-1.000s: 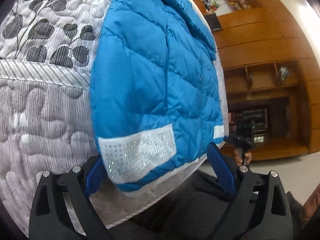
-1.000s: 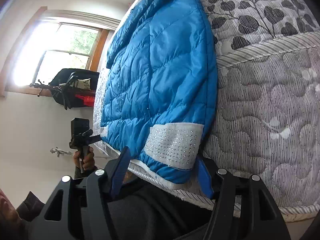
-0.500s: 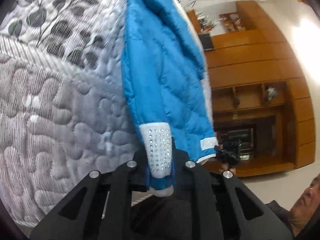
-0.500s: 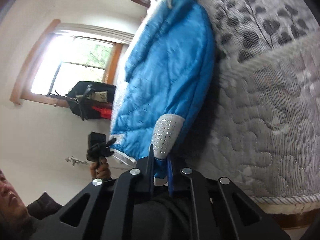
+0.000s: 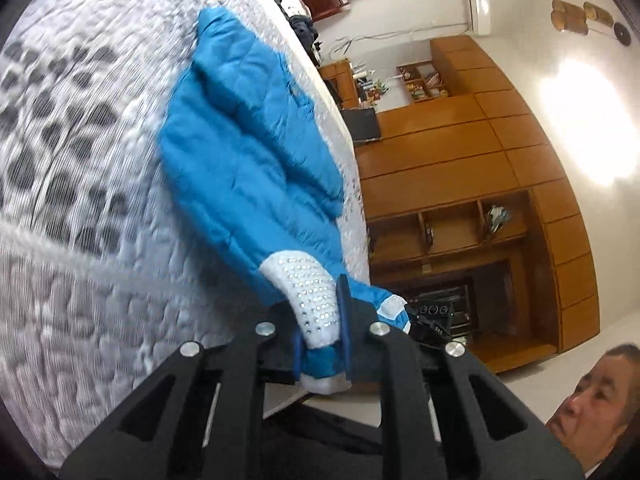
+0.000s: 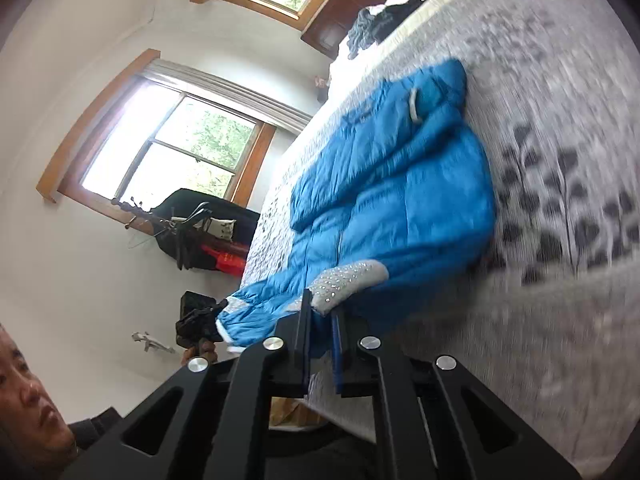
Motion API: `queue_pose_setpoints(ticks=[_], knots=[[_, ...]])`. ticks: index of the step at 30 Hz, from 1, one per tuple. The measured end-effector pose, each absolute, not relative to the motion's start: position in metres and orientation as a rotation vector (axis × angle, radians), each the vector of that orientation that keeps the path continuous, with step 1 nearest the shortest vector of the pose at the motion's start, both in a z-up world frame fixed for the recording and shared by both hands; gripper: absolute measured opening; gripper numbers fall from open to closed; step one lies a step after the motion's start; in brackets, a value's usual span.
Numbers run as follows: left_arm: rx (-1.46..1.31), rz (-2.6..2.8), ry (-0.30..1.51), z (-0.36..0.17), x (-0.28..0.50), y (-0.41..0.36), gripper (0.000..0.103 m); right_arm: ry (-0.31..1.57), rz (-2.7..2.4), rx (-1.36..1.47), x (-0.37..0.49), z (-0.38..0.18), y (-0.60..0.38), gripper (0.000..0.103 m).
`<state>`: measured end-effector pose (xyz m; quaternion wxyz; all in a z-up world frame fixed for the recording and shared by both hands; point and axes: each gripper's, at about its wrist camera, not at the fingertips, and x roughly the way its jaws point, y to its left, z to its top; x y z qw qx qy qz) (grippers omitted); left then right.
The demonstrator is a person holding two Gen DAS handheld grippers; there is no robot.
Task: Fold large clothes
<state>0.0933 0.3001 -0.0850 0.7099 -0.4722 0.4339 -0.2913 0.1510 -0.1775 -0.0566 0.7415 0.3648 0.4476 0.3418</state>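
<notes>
Jacket [image 5: 248, 152] hem between both grippers' fingers [image 5: 343, 320].

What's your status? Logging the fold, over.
Left claw and right claw shut on blue quilted jacket, hem lifted off grey patterned mattress. Nothing in the way.

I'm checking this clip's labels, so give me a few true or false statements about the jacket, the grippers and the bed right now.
1. The left gripper is shut on a studded white cuff of the blue jacket. True.
2. The right gripper is open and holds nothing. False: it is shut on the jacket's other cuff.
3. The jacket is red. False: it is blue with white cuffs.
4. The jacket's body lies on the quilted bed. True.
5. The room has no window. False: a wood-framed window shows in the right wrist view.
</notes>
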Motion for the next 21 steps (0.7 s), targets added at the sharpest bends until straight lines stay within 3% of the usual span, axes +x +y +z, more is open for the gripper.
queue_pose_setpoints(ticks=[9, 21], knots=[[-1.051, -0.629, 0.990, -0.083, 0.180, 0.306, 0.012, 1.002, 0.678, 0.755, 0.239, -0.053, -0.171, 0.007], [-1.057, -0.522, 1.105, -0.112, 0.286, 0.309, 0.013, 1.130, 0.556, 0.762, 0.355, -0.108, -0.168, 0.007]])
